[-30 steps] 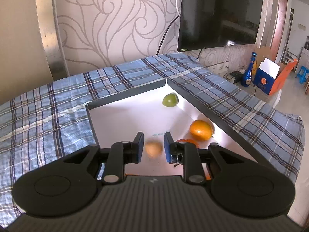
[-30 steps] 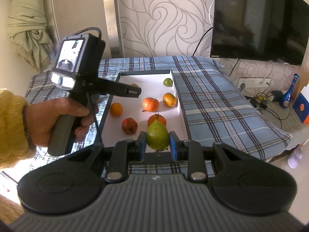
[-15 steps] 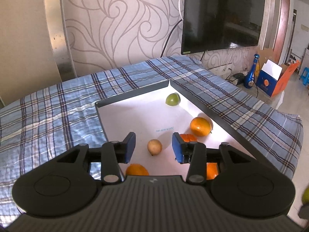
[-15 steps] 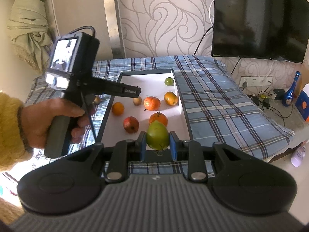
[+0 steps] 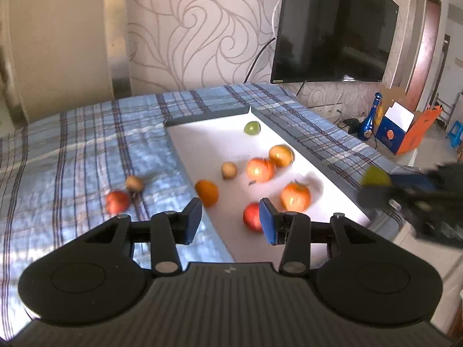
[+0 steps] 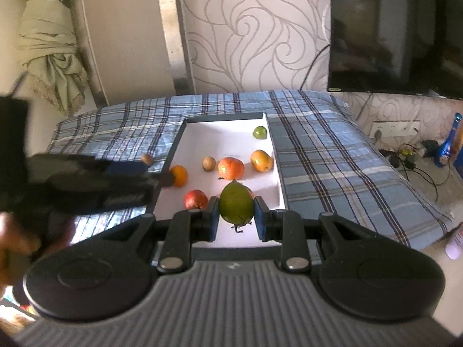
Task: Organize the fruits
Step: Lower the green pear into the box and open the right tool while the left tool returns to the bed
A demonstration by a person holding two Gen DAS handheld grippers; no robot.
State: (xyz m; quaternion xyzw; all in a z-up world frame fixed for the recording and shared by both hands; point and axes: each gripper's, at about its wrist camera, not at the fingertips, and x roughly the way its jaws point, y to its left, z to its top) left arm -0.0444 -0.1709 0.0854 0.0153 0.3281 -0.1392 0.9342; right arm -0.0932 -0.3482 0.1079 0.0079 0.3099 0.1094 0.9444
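Seen only from left wrist: red apple [image 5: 117,201] on plaid cloth [image 5: 72,156]; left gripper [image 5: 230,221] parted, empty; right gripper [image 6: 235,218] clamping green pear [image 6: 235,202].

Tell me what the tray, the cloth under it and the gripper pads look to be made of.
Tray: smooth matte white floor with a dark raised rim, likely plastic or coated board.
Cloth: woven cotton-like fabric, blue plaid, soft wrinkles.
Right gripper pads: blue, dull, probably rubber or foam; they press a green pear.
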